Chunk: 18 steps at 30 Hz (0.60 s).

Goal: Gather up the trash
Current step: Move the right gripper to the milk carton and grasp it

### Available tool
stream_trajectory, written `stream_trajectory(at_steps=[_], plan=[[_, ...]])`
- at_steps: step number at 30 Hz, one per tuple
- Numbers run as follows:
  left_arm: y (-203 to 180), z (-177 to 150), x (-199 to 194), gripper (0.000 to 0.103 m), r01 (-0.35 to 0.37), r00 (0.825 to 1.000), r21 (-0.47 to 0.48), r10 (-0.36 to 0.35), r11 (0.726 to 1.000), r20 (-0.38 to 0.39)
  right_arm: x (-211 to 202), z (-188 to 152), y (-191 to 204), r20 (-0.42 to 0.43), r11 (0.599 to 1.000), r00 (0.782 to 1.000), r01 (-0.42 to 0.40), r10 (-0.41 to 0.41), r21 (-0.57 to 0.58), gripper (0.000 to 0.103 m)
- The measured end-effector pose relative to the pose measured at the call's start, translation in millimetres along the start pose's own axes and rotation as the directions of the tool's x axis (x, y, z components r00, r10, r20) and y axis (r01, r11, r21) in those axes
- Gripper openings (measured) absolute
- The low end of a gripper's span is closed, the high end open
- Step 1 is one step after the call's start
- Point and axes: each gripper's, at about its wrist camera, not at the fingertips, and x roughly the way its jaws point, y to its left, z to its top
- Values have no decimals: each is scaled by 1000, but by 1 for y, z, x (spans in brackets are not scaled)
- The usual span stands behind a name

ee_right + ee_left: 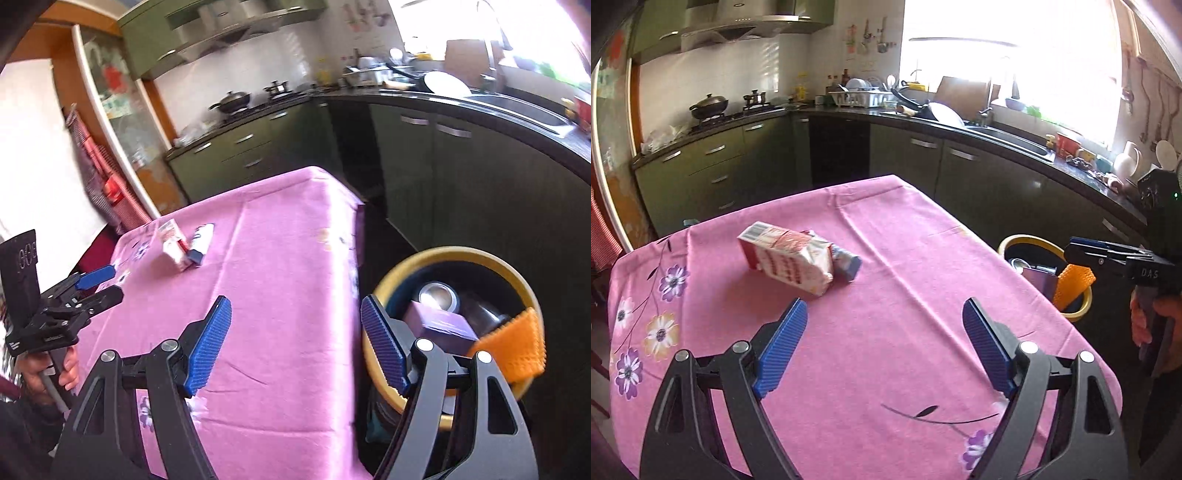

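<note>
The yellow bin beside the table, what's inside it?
Inside the yellow bin: a metal can, a purple box and an orange textured piece leaning on the rim. Whatever lies beneath them is covered.

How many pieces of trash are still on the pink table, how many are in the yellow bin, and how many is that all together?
On the pink tablecloth: 2, a red-and-white carton and a small blue-and-white pack.
In the yellow bin, as far as shows: 3, a metal can, a purple box, an orange mesh piece.
Total: 5
</note>
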Motion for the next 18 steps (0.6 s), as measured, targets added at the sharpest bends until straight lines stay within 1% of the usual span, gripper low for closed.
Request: stream_trajectory(at_steps=[4,6,8,12,16,18], plan=[[33,-13,-3,82,-44,999,-20,44,999,-1,49,25,40,-67,995,997,-32,26,-95,71],[45,-19,-3,83,-61,998,-25,61,998,-3,73,32,60,-105,990,992,-87,76,-107,68],[54,-22,-3,83,-55,998,-38,55,998,-5,95,40,81,-131,979,982,-154,137,-132,66],[60,-26,-3,86,-33,999,-57,33,998,-2,127,49,116,-167,946,961,-252,220,-204,65],[58,-28,3,87,-14,1000,-49,14,999,-19,158,61,142,-192,917,952,-286,239,-278,65],[58,-29,5,87,-7,1000,-48,6,999,-26,174,65,152,-206,907,950,-291,236,-306,65]])
